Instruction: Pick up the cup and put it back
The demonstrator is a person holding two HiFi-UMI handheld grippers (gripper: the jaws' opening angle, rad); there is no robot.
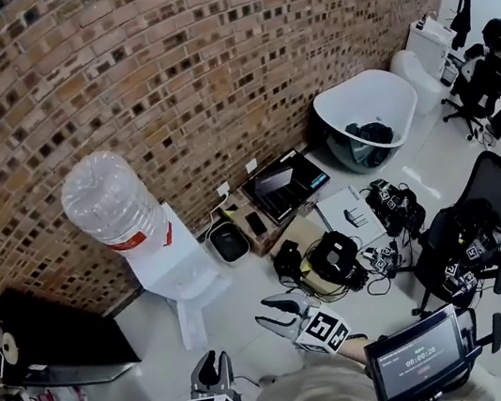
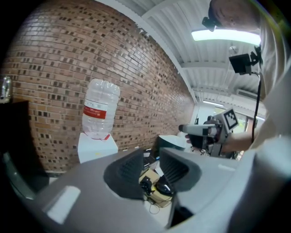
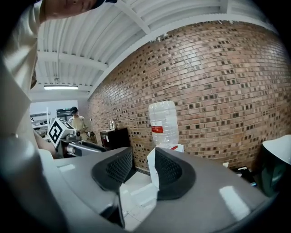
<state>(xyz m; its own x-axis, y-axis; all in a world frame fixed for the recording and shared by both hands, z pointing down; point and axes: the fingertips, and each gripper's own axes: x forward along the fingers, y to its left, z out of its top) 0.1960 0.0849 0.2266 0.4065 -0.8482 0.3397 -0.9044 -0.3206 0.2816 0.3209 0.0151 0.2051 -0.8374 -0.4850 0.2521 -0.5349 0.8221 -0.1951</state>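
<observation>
You are facing a brick wall (image 1: 208, 59) with a water dispenser (image 1: 171, 265) standing against it and a black cabinet (image 1: 56, 346) beside that. Your left gripper (image 1: 211, 359) and right gripper (image 1: 265, 313) are hovering spread, empty. The cup (image 2: 4, 89) is sitting atop the cabinet.

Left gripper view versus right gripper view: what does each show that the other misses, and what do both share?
Only the left gripper view: the right gripper from outside, and a cardboard box of black gear. Only the right gripper view: the left gripper from outside, and a person standing far off. Both: the brown brick wall, the clear water bottle on its white dispenser, the black cabinet.
</observation>
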